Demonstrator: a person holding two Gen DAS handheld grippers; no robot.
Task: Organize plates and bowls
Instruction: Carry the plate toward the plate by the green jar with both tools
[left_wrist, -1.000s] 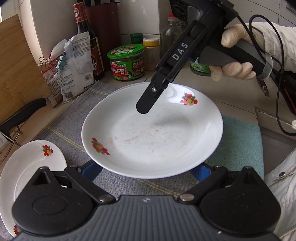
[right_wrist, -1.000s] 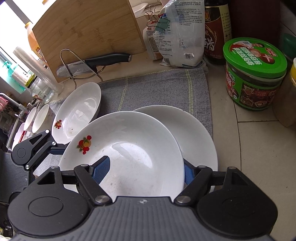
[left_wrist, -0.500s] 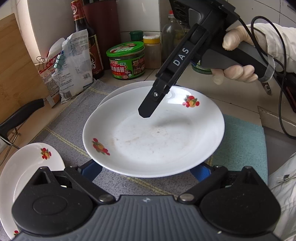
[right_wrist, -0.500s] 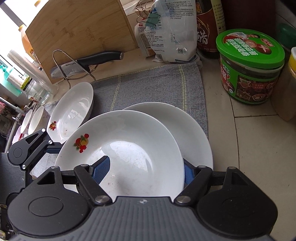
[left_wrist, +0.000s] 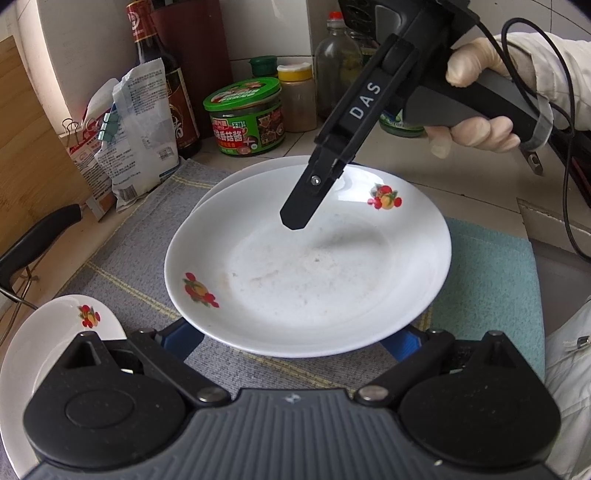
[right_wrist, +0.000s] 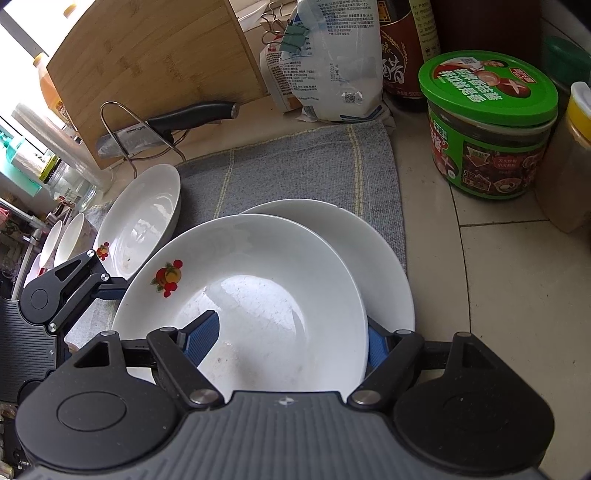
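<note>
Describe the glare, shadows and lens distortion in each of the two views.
Left wrist view: soft daylight, the right gripper casts a faint shadow into the held plate; fisheye bends the wall edges. Right wrist view: the window at upper left is blown out, a bright sheen sits in the plate's well, and the cutting board bows.

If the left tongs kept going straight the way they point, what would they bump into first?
Probably the flowered plate right in front of the left tongs: its near rim already sits over both blue fingers. Whether they touch it is unclear.
</note>
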